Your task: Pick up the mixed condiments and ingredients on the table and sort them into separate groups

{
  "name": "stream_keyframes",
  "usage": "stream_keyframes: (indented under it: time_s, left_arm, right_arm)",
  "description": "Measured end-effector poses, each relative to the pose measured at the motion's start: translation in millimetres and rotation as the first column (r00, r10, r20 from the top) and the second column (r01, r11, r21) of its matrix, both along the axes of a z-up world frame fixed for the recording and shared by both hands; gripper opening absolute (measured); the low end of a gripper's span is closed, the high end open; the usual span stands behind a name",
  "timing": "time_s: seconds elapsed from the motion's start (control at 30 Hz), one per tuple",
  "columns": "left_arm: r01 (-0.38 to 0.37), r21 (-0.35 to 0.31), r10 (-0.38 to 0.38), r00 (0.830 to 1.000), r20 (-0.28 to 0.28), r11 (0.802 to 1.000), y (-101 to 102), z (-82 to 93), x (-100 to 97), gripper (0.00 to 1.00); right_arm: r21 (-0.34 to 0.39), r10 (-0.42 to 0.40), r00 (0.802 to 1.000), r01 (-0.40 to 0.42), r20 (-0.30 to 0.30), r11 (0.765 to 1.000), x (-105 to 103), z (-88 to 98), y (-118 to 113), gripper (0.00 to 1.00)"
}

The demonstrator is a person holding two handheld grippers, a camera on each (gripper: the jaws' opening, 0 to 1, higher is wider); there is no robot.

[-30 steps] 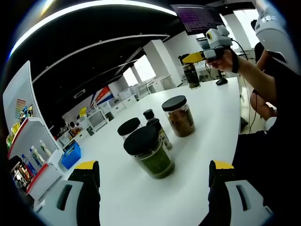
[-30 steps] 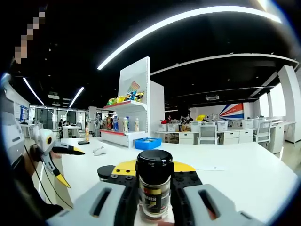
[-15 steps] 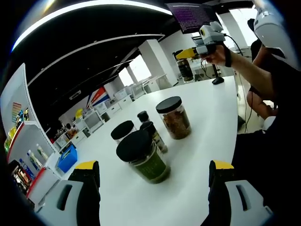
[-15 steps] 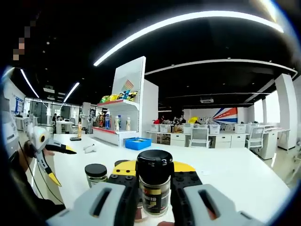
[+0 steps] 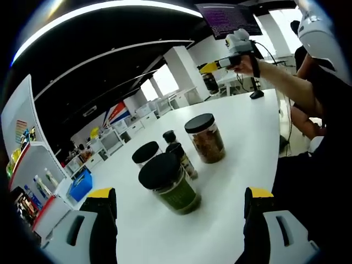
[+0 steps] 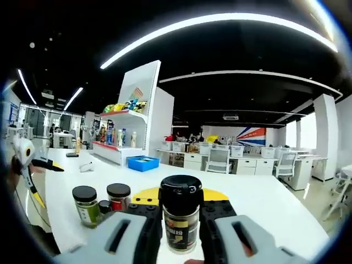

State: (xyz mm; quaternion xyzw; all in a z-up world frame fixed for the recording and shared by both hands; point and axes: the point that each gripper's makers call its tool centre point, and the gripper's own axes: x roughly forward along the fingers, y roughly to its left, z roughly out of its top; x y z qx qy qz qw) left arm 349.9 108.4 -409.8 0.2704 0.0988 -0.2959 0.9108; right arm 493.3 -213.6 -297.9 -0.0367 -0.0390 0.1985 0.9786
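My right gripper [image 6: 180,242] is shut on a small spice bottle [image 6: 180,220] with a black lid and yellow label, held upright above the white table [image 6: 264,203]. In the left gripper view this right gripper [image 5: 212,67] is raised at the far end of the table with the dark bottle [image 5: 210,83] in it. My left gripper [image 5: 181,220] is open and low over the table, short of a cluster: a green-filled jar [image 5: 171,186], a brown-filled jar [image 5: 205,138], a black-lidded jar [image 5: 147,153] and two small bottles [image 5: 182,158]. The left gripper [image 6: 28,160] also shows at the far left.
A green jar [image 6: 86,205] and a red-filled jar [image 6: 118,196] stand at the lower left of the right gripper view. A person's arm [image 5: 286,88] reaches across the table's right side. Beyond the table stand a white shelf unit [image 6: 129,124], a blue bin [image 6: 142,163] and desks.
The right gripper has swung round with the bottle still in it, and its view now takes in the jars at the lower left. In the left gripper view it has shifted left.
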Motion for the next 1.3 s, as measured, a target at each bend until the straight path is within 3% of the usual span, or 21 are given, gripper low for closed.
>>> stream_keyframes:
  time_s: [0.43,0.7,1.13,1.3]
  left_arm:
    - [-0.033,0.008,0.033,0.999,0.014,0.999,12,4.5,-2.1,0.95]
    - [-0.036,0.018,0.035,0.999,0.014,0.999,13,4.3,-2.3,0.95]
    - [-0.038,0.022,0.037,0.999,0.014,0.999,15,3.8,-1.7,0.95]
    - [-0.035,0.021,0.035,0.999,0.009,0.999,15,2.4,-1.3,0.95]
  right_arm:
    - [0.041,-0.079,0.997,0.079,-0.016,0.996,60,-13.9,-21,0.23]
    - [0.010,-0.132,0.990,0.132,-0.045,0.991,95,-41.8,-38,0.23]
    - [0.017,-0.214,0.969,0.217,-0.120,0.976,121,-104.5,-66,0.23]
    - [0.013,-0.226,0.966,0.230,-0.127,0.973,122,-117.3,-68,0.23]
